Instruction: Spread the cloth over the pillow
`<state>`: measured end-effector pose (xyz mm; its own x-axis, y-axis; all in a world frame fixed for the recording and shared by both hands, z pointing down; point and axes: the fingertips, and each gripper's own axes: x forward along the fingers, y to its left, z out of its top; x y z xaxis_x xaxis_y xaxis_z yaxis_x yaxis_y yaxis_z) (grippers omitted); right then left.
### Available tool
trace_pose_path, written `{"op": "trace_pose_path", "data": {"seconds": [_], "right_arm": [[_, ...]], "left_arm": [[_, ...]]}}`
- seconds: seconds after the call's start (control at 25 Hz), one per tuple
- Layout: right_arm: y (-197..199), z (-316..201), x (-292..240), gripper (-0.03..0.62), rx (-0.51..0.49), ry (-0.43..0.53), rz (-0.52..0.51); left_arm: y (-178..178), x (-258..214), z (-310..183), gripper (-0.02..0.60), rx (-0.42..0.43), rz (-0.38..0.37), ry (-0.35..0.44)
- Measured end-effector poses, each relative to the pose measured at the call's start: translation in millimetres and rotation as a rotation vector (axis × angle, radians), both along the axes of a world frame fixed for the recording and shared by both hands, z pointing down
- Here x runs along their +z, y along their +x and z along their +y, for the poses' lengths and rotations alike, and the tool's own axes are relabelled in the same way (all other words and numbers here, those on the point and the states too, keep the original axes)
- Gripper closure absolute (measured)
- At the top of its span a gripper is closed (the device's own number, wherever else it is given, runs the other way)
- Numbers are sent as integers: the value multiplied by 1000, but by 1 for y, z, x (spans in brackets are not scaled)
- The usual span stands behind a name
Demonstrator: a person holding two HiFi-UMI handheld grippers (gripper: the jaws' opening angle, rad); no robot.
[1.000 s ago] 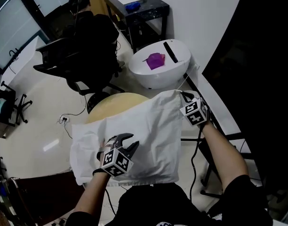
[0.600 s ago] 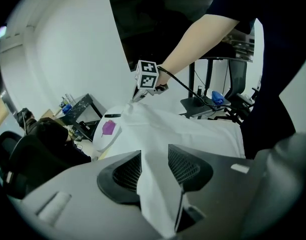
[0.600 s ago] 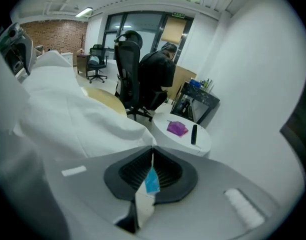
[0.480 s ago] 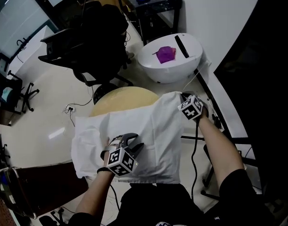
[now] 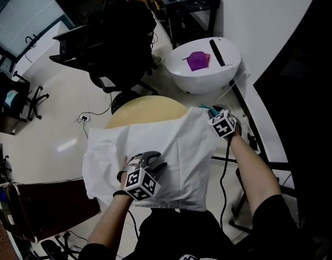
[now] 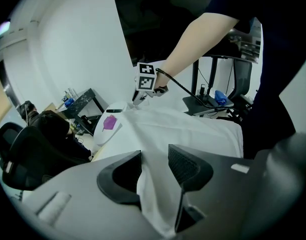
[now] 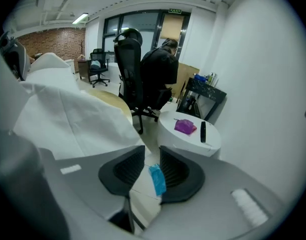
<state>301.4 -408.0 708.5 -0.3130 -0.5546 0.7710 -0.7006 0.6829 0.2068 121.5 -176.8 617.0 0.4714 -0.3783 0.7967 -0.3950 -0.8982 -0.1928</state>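
A white cloth (image 5: 155, 140) lies draped over the pillow, which is hidden beneath it, on a round yellow table (image 5: 147, 108). My left gripper (image 5: 146, 158) rests on the near middle of the cloth. In the left gripper view (image 6: 155, 166) its jaws stand apart with a raised fold of cloth (image 6: 183, 129) between them, not pinched. My right gripper (image 5: 212, 111) is at the cloth's far right corner. Its jaws (image 7: 152, 171) are opening, and the corner with a blue tag (image 7: 156, 180) hangs loose between them.
A white round side table (image 5: 225, 75) with a purple object (image 5: 197, 60) and a black remote (image 5: 216, 37) stands beyond the cloth. A black office chair (image 5: 112, 31) and a black desk (image 5: 190, 1) are further back. A black cable (image 5: 224, 169) runs under my right arm.
The head view has drifted, so the room sits further right and up. Both grippers keep their places on the cloth; the left one has edged slightly toward me.
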Motion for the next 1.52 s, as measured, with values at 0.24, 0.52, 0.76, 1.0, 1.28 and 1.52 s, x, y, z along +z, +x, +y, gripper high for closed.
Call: {"op": "trace_pose_path", "data": {"seconds": [0.24,0.52,0.76,1.0,1.28,1.52], "right_arm": [[0,15,-43,479,-12,36,-115],[-27,62,-133,479,-93,162,-267],[-76,121,-205,479,-153,247,-370],[-122,181,-242,479,-153,292,-383],[-157,225,-257,479,-93,316,-389],[-178,238,-271,479,-130,331,-446]], "left_arm": [[-2,-15,-1,422,-17,3,29],[-33,-63,-11,422,-75,39,139],[-82,-89,-9,422,-94,29,185],[-147,-108,-8,422,-74,-1,181],[-227,-114,-26,422,-77,-55,114],[-262,-105,-35,422,-145,-63,60]]}}
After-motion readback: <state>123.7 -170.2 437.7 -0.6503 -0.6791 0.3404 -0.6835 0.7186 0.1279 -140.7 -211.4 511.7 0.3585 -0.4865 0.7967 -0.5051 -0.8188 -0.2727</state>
